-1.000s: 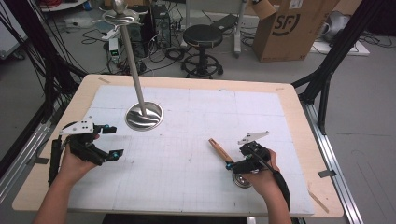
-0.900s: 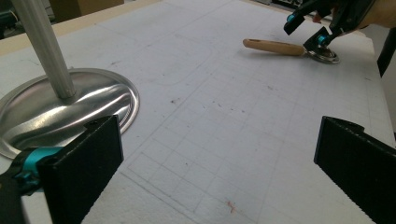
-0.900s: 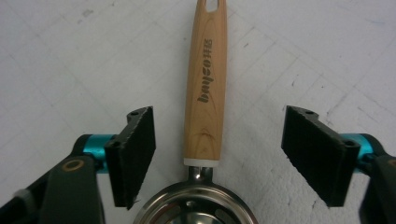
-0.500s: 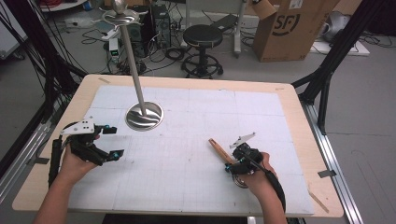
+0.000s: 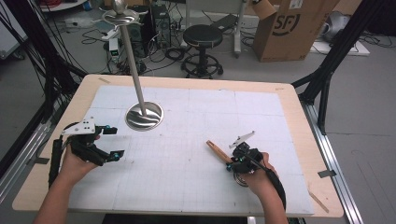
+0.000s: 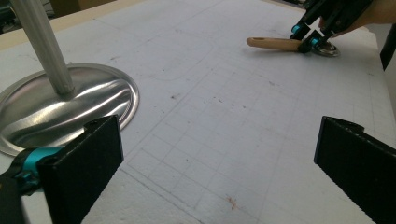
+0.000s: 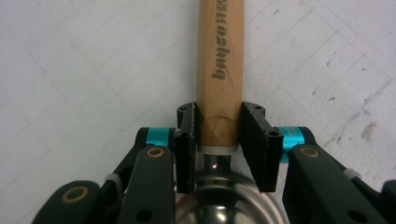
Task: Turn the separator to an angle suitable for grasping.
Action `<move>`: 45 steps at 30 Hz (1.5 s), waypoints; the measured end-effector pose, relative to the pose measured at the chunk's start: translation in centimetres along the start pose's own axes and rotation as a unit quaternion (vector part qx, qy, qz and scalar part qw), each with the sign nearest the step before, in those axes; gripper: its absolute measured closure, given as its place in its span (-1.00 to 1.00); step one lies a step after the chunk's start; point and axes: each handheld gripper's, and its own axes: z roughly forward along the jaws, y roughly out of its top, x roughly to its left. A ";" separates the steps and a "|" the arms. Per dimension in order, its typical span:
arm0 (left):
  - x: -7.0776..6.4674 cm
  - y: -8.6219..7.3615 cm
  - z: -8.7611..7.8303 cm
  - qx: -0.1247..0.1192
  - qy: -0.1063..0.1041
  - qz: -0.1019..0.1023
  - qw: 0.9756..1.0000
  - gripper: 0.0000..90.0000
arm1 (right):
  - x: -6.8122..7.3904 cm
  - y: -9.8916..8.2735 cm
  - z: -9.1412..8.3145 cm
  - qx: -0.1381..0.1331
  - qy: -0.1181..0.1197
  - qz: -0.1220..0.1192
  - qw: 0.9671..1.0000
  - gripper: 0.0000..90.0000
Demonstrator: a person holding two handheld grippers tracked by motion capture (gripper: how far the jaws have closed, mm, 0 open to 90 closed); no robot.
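Right claw (image 7: 219,140) has just been closing on the wooden-handled steel ladle (image 7: 219,70), lying at four o'clock on the white gridded tabletop (image 5: 187,140); pads touching handle. Lift pending. Left claw (image 6: 219,172) wide open, empty.

So the right gripper (image 7: 218,140) has just been closing its black jaws on the wooden handle (image 7: 219,60) of a ladle-type thing, right where the wood meets the shiny metal bowl (image 7: 215,205). Pads look pressed against both sides, I think. It's lying on the white gridded mat (image 7: 84,60).
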 end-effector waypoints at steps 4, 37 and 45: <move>-0.1 0.0 0.2 0.003 0.001 0.001 1.000 -0.96 | 0.0 0.1 0.0 0.003 0.000 -0.007 1.000 0.49; -0.1 0.0 0.2 0.007 0.001 0.001 1.000 -0.96 | 1.1 0.7 0.0 0.030 -0.012 -0.036 0.999 0.53; 0.0 -0.1 0.3 0.008 0.001 0.000 1.000 -0.96 | 0.6 0.5 -0.6 0.004 0.007 -0.031 0.999 0.56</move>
